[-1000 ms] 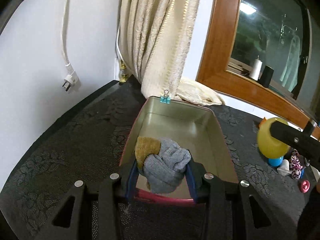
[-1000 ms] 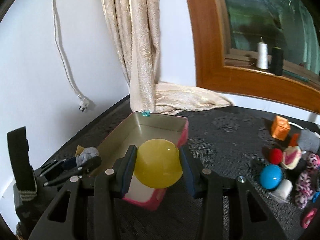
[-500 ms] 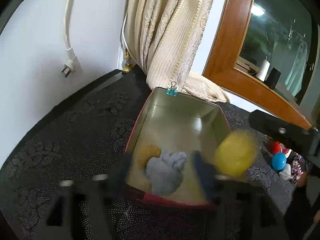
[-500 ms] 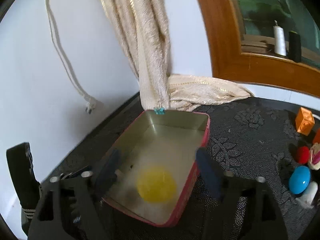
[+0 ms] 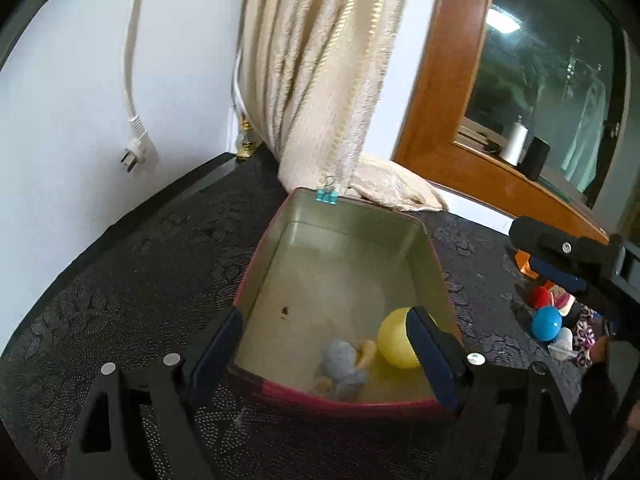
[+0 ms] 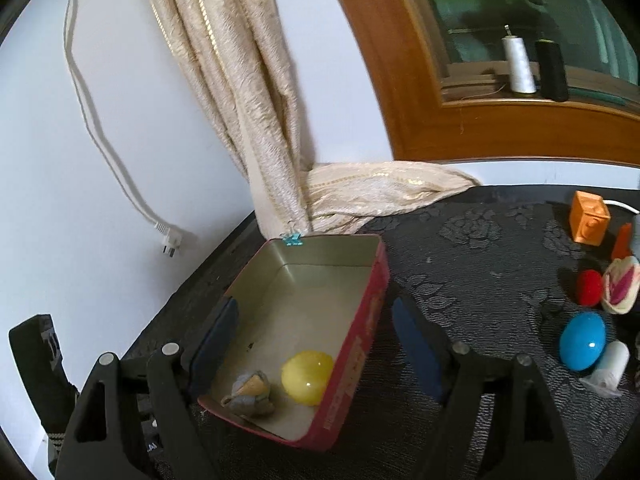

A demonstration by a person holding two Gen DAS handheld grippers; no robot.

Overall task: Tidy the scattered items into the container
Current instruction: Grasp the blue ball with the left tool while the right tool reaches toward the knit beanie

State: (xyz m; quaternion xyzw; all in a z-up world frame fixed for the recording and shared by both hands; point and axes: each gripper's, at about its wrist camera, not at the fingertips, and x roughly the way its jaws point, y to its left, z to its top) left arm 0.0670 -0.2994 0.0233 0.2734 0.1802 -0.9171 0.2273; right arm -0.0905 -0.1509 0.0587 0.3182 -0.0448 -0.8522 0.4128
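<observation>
tin (image 6: 362, 344) holds yellow ball (image 6: 307, 377) beside grey sock bundle (image 6: 250, 394) (near end); left gripper (image 5: 325, 354) and right gripper (image 6: 316, 346) both gape empty above it

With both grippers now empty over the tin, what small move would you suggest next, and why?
Probably swing the right gripper rightward toward the blue egg. Both grippers are open, the yellow ball and grey sock bundle already lie in the tin, and the egg is the nearest loose item.
</observation>
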